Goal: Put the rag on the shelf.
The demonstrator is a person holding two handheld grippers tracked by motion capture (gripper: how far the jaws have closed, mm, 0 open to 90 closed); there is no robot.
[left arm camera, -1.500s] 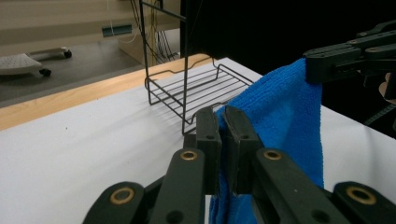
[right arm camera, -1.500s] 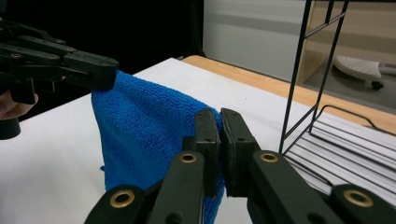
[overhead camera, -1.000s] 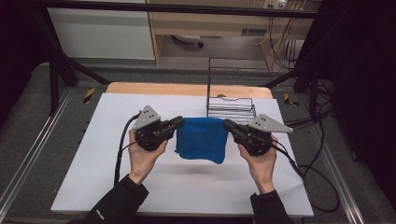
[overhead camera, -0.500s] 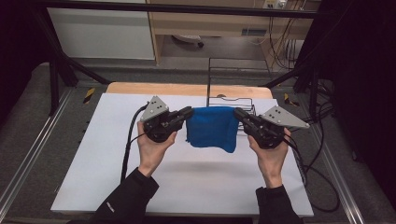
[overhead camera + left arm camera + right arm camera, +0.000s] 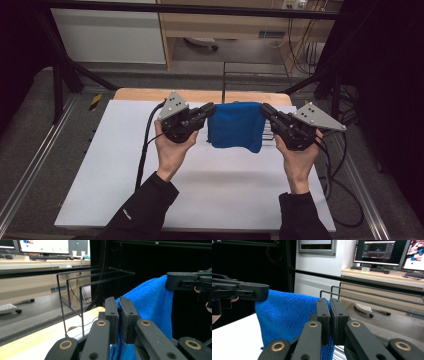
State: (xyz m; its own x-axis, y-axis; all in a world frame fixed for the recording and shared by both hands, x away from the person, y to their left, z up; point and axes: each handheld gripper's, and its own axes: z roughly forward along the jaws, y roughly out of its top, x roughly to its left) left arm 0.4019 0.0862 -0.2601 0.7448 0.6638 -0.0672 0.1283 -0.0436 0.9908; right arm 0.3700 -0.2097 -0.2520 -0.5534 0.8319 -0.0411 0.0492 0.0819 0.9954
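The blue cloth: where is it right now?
In the high view the blue cloth hangs above the white table, stretched between the left gripper and right gripper, just in front of the black wire rack.

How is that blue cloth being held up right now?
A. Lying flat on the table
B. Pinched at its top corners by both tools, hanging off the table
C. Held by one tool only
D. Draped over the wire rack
B: the left tool and the right tool each clamp a top corner of the blue cloth, which hangs between them above the table.

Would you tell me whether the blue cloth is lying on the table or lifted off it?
Lifted: the blue cloth hangs between the left tongs and right tongs, each shut on an upper corner, its lower edge above the white table.
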